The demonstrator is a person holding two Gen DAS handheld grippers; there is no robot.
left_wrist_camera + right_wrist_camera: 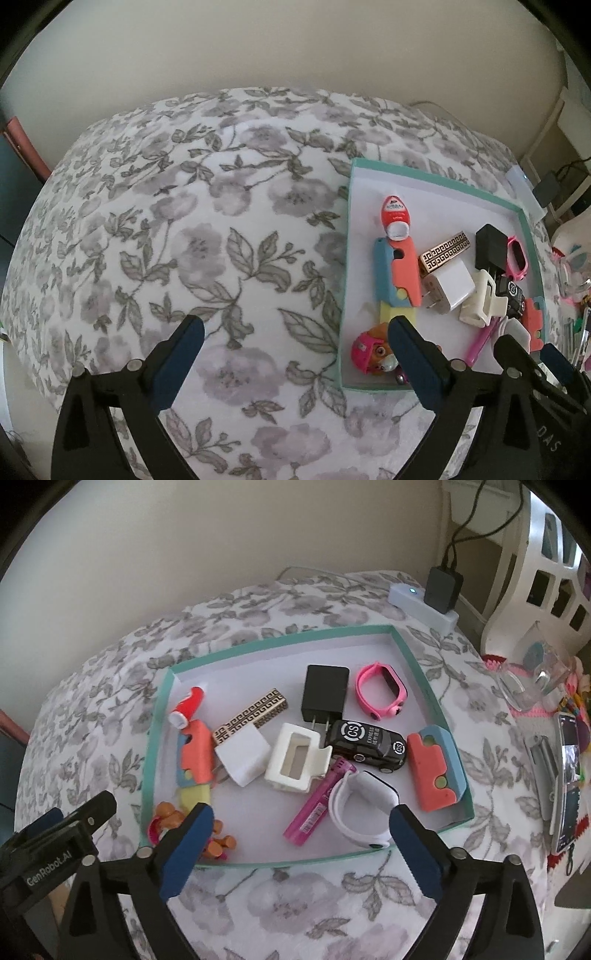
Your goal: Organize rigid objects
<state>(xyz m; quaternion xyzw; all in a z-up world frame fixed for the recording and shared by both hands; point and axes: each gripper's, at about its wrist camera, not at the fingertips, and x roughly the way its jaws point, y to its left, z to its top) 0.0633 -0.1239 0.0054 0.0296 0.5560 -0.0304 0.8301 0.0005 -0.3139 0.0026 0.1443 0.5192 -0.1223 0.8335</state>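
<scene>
toy car (365, 746): "CS" roundels, "EXPRESS" on roof
left gripper (59, 843): "GenRobot.AI"
right gripper (532, 350): "DAS", partly cut off

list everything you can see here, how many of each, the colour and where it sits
Tray: one, teal rim, on floral cloth.
Chargers: two; black at back, white centre-left.
Watches: two; pink back right, white front.
Toy car: one, black, centre.
Coral-and-blue cases: two; left, right.
Hair clip: one, cream, centre.
Patterned bar: one, gold-black.
Red bottle: one, back left.
Magenta tube: one, front.
Pup figure: one, pink-capped, front left.
Left gripper, right gripper: jaws open, empty.
</scene>
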